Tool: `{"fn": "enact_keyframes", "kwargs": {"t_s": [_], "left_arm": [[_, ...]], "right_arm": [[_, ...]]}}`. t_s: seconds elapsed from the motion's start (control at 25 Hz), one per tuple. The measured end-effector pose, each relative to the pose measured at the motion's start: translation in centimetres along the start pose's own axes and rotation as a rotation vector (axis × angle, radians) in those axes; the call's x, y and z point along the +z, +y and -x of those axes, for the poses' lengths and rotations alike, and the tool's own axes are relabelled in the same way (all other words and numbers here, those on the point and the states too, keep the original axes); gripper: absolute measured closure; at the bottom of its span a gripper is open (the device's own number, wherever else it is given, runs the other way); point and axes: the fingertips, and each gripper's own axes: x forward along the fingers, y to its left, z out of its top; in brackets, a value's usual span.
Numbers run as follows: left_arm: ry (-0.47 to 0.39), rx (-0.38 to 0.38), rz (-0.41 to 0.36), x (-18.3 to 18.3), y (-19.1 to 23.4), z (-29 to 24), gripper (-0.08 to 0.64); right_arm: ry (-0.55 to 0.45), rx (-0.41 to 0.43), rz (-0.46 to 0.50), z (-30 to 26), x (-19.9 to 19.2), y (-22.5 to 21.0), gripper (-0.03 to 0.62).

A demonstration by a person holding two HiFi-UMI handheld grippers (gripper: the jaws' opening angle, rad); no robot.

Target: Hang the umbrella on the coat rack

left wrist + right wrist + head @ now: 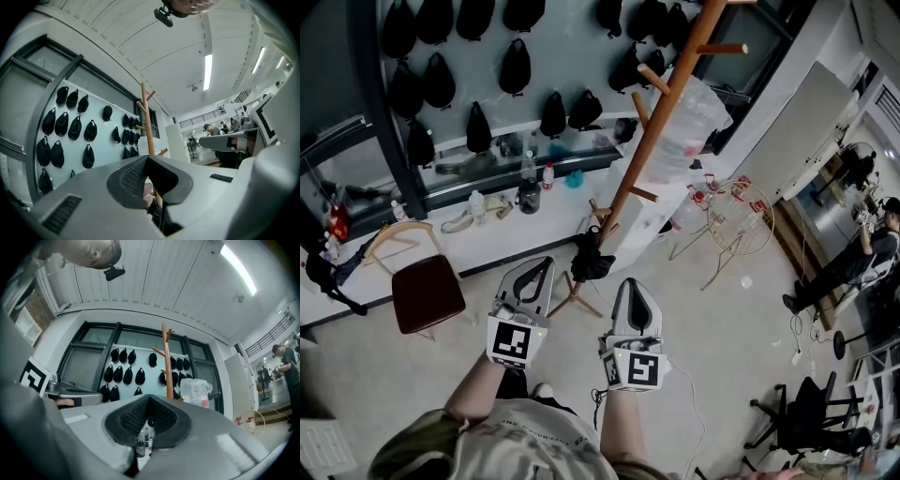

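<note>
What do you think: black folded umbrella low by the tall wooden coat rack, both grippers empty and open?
Not open: the left gripper and right gripper are shut, jaws together, as the two gripper views show. Both are empty, and the black folded umbrella is low by the tall wooden coat rack.

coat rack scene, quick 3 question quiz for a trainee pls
1. True or false: the left tongs and right tongs are both shut with nothing in them.
2. Where is the umbrella? A) in the left tongs B) low against the pole of the rack C) on the top peg of the rack
3. What black things hang in rows behind the rack?

Key: 1 true; 2 B; 3 caps
</note>
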Motion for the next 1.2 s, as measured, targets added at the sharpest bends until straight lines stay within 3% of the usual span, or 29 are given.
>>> {"fn": "enact_keyframes", "kwargs": {"t_s": [0.16,0.4,0.6,1.2], "left_arm": [[-0.045,-0.016,-0.009,1.3,-0.2,-0.3,0.551],[-0.016,-0.017,-0.012,0.9,-0.5,-0.6,0.551],[-0.012,-0.024,-0.019,0.7,-1.0,-0.9,0.551],[-0.036,-0.027,-0.007,0.7,-1.8,-1.7,0.551]], "right_arm": [[-0.009,0.004,0.011,0.0,0.7,0.1,0.591],[-0.030,0.012,0.018,0.1,1.5,-0.1,0.591],[-0.010,-0.029,0.068,0.0,1.1,-0.3,0.592],[-0.013,-0.019,0.105,0.3,1.4,-1.3,0.592]]}}
